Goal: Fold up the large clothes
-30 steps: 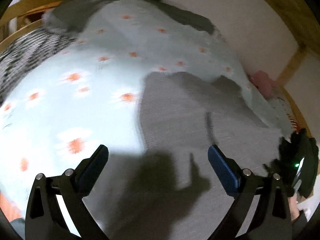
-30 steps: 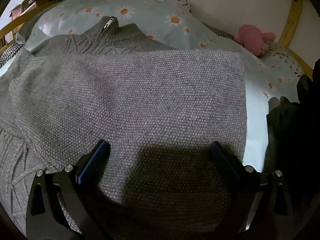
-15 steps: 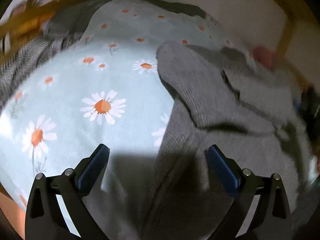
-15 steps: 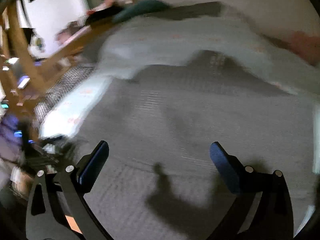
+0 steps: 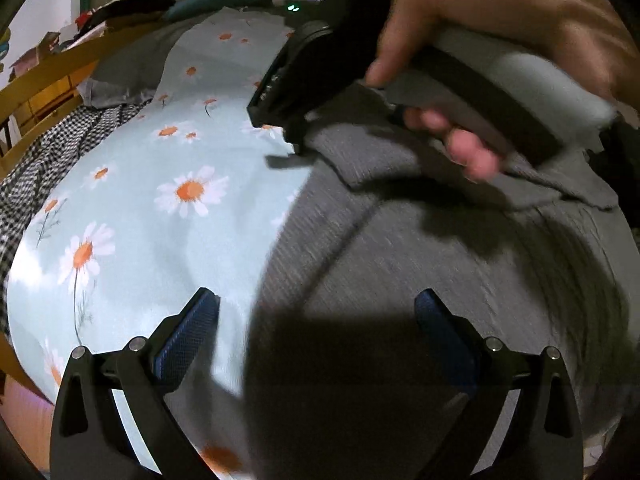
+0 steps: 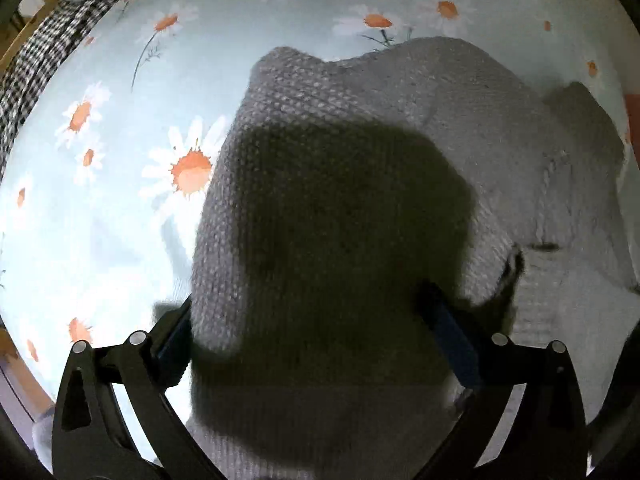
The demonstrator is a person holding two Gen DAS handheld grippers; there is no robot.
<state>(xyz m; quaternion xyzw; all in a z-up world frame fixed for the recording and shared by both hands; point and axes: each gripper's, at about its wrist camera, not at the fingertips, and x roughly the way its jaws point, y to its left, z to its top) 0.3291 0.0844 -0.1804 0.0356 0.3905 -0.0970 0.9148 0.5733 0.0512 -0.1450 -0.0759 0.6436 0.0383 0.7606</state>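
The grey knitted sweater (image 5: pixel 460 280) lies spread on the bed, on a pale blue quilt printed with orange-centred daisies (image 5: pixel 132 216), partly folded already, so the step in hand looks like setting up the next fold. In the left wrist view the left gripper (image 5: pixel 316 320) hovers over the sweater's left border with its fingers (image 5: pixel 188 332) wide apart and nothing between them; the knit edge runs up between the two fingers, quilt under the left one and sweater under the right one. Ahead of them, beyond the fingertips, a person's hand (image 5: pixel 500 32) grips the handle of the right gripper, whose black body points down at a folded flap of the sweater.

In the right wrist view the right gripper (image 6: pixel 308 312) also stands spread, and a raised end of the knit (image 6: pixel 320 208) fills the gap between its fingers (image 6: pixel 452 328), reaching ahead of the tips; the blue pads are not pressed onto it. The picture does not show whether the cloth touches either pad.

The next move probably calls for closing the right fingers on that thick end, while the left fingers take the border under them, so both can lift and carry the layer across evenly.
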